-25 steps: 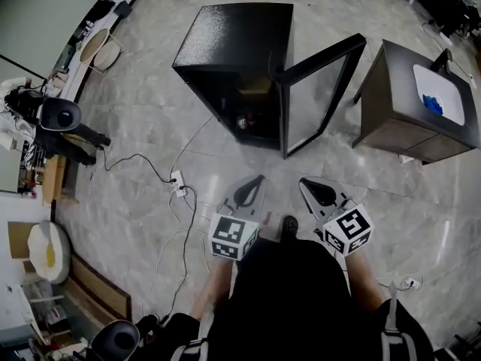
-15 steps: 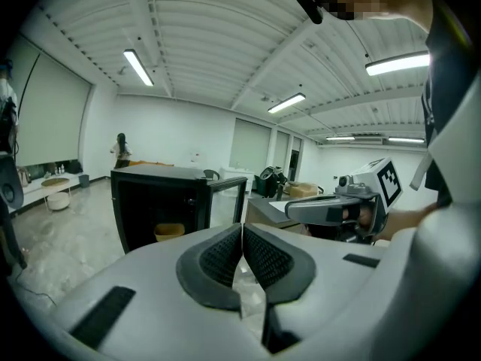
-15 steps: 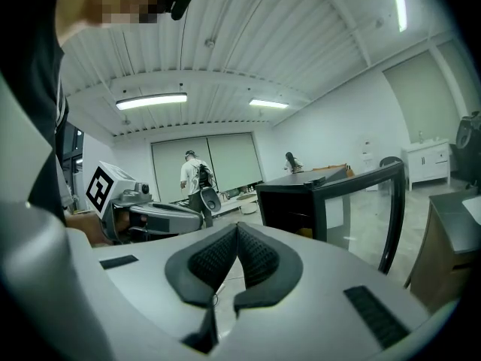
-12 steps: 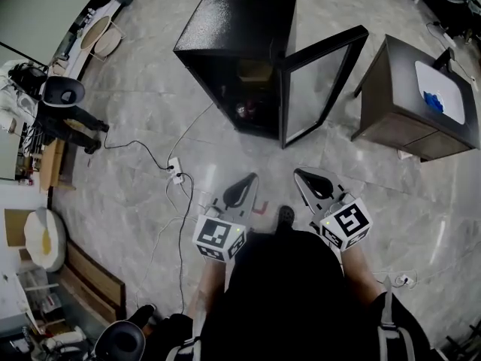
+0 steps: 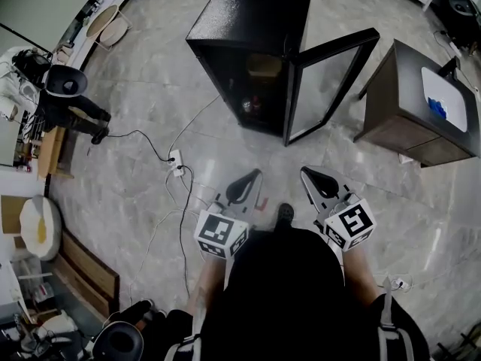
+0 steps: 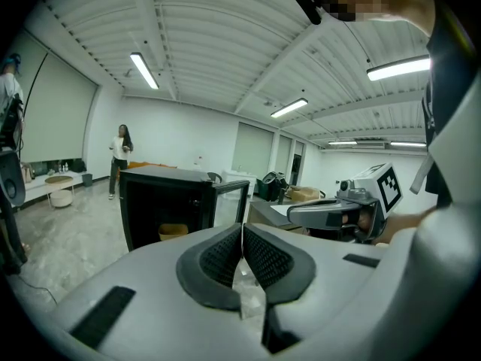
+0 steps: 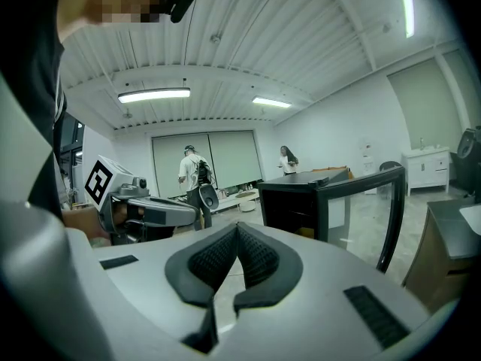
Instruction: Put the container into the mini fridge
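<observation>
The black mini fridge point(image 5: 252, 21) stands on the floor ahead, its glass door point(image 5: 331, 85) swung open to the right. A tan container point(image 5: 264, 66) rests on a shelf inside, with a small red and white item point(image 5: 250, 105) lower down. My left gripper point(image 5: 252, 177) and right gripper point(image 5: 307, 173) hang side by side in front of my body, well short of the fridge. Both are shut with nothing between the pads. In the left gripper view, the left gripper point(image 6: 242, 232) points toward the fridge point(image 6: 161, 201). The right gripper point(image 7: 237, 232) points past the door point(image 7: 361, 209).
A dark side table point(image 5: 409, 104) with a white tray point(image 5: 443, 96) stands right of the fridge. A power strip with cables point(image 5: 176, 160) lies on the floor to the left front. A black stand point(image 5: 64, 96) and clutter line the left wall. A person point(image 6: 119, 156) stands far off.
The head view has shifted, so the fridge sits a little further right in frame. The left gripper has drifted slightly left. Both grippers stay shut and empty.
</observation>
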`<state>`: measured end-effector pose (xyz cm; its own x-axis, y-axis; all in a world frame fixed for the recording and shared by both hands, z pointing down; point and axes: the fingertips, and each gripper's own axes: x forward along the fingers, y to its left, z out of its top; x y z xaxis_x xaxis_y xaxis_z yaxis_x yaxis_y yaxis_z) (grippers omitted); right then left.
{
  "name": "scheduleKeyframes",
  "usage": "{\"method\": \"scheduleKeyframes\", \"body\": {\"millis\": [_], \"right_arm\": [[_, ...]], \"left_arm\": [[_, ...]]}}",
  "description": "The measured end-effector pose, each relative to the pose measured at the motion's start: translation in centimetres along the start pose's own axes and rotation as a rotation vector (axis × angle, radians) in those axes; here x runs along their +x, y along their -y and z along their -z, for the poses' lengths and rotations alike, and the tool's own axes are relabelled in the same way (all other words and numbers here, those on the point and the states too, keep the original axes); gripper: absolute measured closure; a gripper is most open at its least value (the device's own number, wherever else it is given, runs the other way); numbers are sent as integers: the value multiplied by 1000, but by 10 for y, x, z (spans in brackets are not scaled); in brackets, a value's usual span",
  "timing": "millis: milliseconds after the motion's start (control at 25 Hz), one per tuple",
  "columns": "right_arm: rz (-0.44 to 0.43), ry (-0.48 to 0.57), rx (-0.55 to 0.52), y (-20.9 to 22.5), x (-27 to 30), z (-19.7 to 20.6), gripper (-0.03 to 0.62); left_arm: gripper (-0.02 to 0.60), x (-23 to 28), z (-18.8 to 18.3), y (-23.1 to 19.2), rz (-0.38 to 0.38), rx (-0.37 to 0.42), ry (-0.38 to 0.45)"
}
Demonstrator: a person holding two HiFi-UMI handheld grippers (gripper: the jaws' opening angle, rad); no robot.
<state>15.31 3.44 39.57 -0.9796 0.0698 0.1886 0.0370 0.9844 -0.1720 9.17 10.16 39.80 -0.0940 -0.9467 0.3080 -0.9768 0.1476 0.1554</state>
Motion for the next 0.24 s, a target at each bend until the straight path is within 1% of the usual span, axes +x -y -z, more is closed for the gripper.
{"method": "scheduleKeyframes", "body": {"millis": [240], "right_arm": [[2,-1,-14,-9,3,-3,576]], "left_arm": [[543,-8,3,-3,3,1,-5]]}}
